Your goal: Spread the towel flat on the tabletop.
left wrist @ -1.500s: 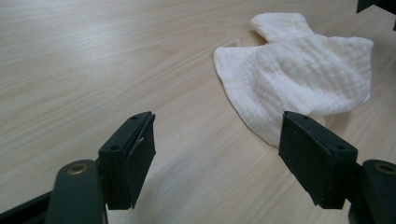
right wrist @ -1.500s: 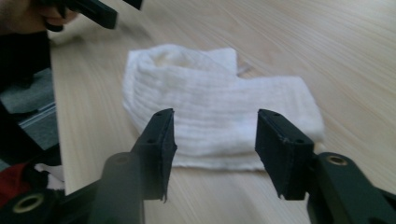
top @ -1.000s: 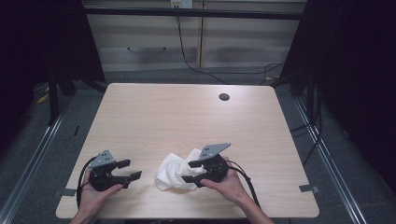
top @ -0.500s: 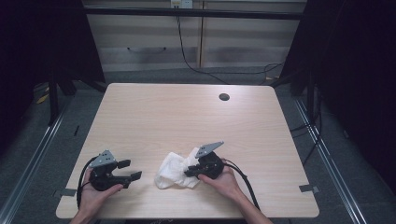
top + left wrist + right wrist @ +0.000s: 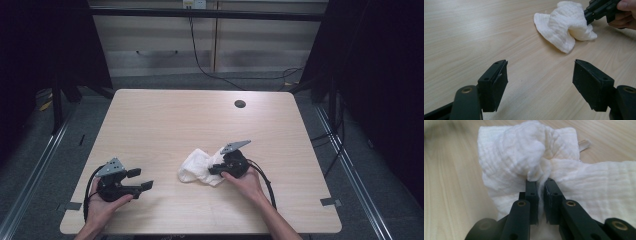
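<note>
Centrally, right gripper (image 5: 540,183) pinching white cloth (image 5: 529,162), bare table (image 5: 165,120) beyond

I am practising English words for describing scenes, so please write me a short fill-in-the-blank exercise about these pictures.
1. The crumpled cloth on the light wooden table is ____ in colour.
2. The right gripper pinches a fold of the ____.
3. The jaws of the left gripper stand wide ____, with nothing between them.
4. The small dark round hole lies near the table's ____ edge.

Missing words: white; cloth; open; far
</note>
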